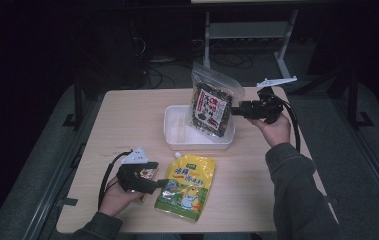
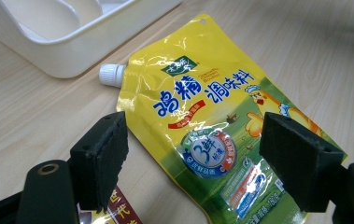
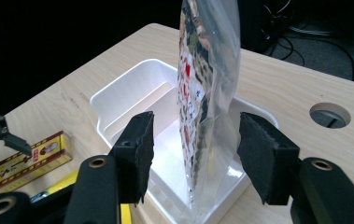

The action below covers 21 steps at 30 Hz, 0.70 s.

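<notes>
Clear snack bag (image 3: pixel 207 93) stands upright in the white bin (image 3: pixel 132 93), edge-on between the spread right gripper (image 3: pixel 194 154) jaws, apparently just released; yellow spouted pouch (image 2: pixel 212 130) lies flat beneath the spread left gripper (image 2: pixel 193 158), likely to be grasped next.

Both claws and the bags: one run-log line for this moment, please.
left claw: open over yellow pouch | right claw: open around clear bag | clear bag: upright in white tray | yellow pouch: flat on table
</notes>
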Each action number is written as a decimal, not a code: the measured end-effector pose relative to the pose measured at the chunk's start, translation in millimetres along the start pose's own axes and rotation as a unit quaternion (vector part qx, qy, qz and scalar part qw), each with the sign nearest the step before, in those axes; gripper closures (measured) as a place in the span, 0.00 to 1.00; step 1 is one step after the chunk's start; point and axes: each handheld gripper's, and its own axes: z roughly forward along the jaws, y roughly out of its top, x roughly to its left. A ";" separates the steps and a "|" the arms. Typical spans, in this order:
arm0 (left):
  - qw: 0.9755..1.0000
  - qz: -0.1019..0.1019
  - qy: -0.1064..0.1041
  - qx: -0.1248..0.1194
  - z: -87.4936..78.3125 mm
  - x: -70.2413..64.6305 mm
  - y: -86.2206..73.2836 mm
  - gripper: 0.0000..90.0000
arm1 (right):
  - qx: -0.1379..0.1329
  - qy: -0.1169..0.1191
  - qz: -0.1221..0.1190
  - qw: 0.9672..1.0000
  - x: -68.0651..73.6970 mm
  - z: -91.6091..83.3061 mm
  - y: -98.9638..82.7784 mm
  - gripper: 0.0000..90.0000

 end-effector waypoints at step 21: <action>1.000 0.004 0.002 0.004 1.8 -1.9 0.5 0.23 | 0.014 0.025 0.007 1.000 20.8 -9.8 -27.7 0.40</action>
